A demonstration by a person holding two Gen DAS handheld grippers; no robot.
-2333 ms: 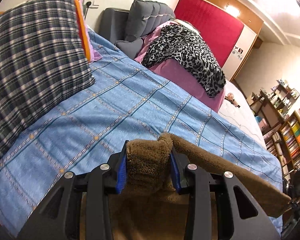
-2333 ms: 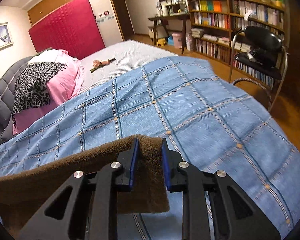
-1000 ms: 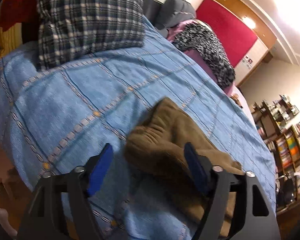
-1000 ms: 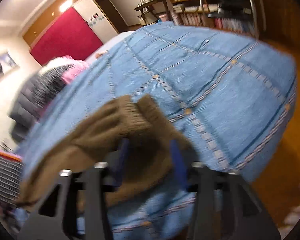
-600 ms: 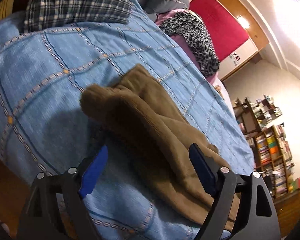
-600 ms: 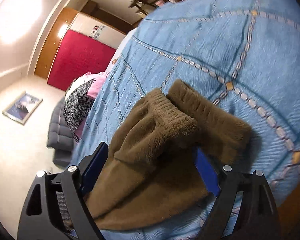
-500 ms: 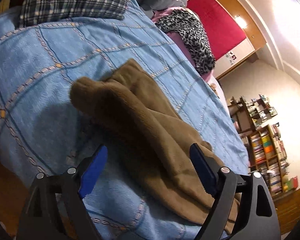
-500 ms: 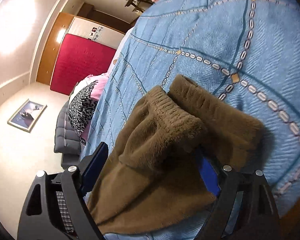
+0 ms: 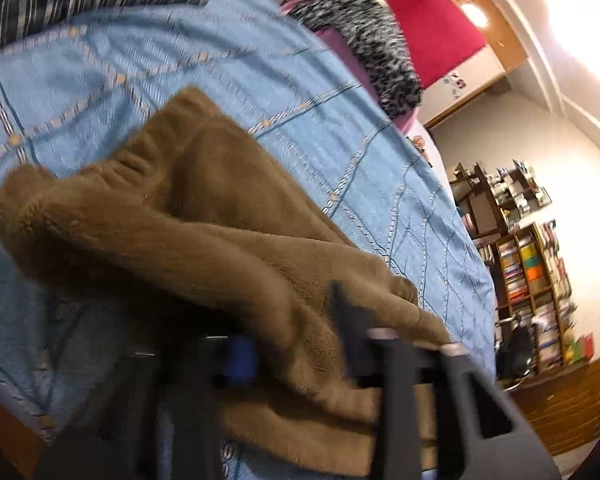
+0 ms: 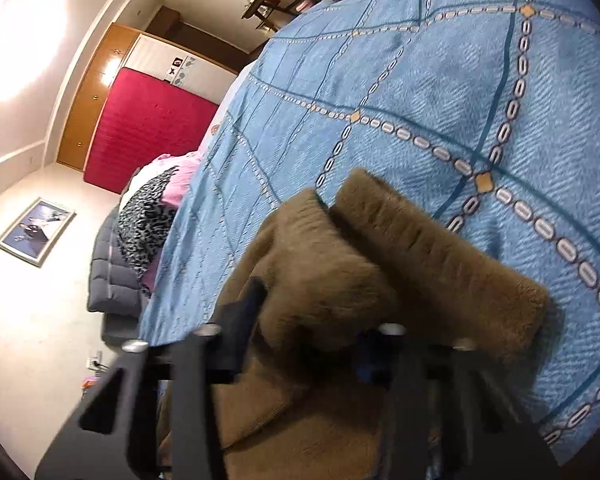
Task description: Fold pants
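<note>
both grippers [image 9: 292, 340] [image 10: 312, 332] clamping brown pants [image 9: 188, 216]

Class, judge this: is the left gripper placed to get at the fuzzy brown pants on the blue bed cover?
Probably yes: the left gripper has just been closing, and the fuzzy brown pants already lie between its jaws, nothing blocking.

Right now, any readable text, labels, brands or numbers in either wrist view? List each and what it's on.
None can be read.
Stickers on the white wardrobe door: shapes only, too small.
Book spines on the bookshelf: blurred.
Framed picture on the wall: no legible text.
Brown pants and blue bedspread: no label visible.
</note>
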